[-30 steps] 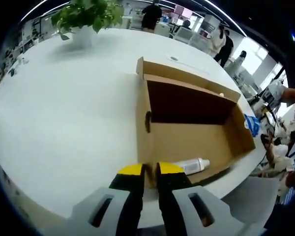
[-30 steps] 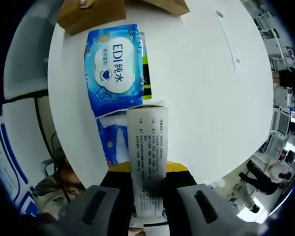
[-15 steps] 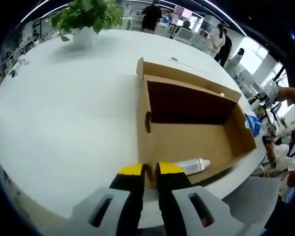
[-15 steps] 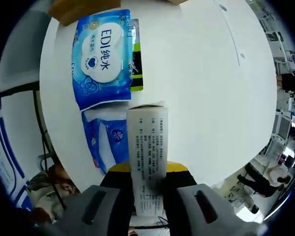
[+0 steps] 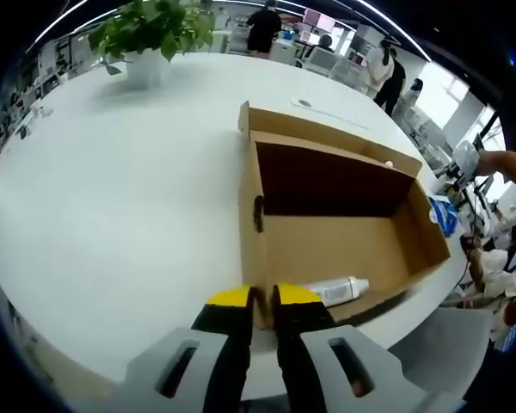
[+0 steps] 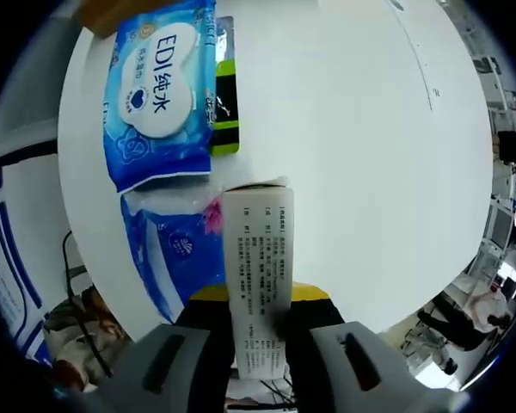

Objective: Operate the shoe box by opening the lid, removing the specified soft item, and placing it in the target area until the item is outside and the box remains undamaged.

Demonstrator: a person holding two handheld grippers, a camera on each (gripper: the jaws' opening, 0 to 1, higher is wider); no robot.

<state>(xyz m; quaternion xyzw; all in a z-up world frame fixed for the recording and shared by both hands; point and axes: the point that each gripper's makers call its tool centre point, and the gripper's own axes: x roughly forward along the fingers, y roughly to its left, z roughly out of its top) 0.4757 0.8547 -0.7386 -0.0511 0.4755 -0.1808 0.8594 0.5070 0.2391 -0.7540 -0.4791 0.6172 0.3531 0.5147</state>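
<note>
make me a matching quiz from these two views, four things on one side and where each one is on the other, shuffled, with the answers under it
Things
1. white bottle
2. white printed carton
3. potted plant
4. blue wipes pack

Places
A. on the white table, far side, beyond the shoe box
B. lying inside the open shoe box, at its near end
C. clamped in the right tongs
D. flat on the table next to a green and black packet

Pairs: 1-B, 2-C, 3-A, 4-D
</note>
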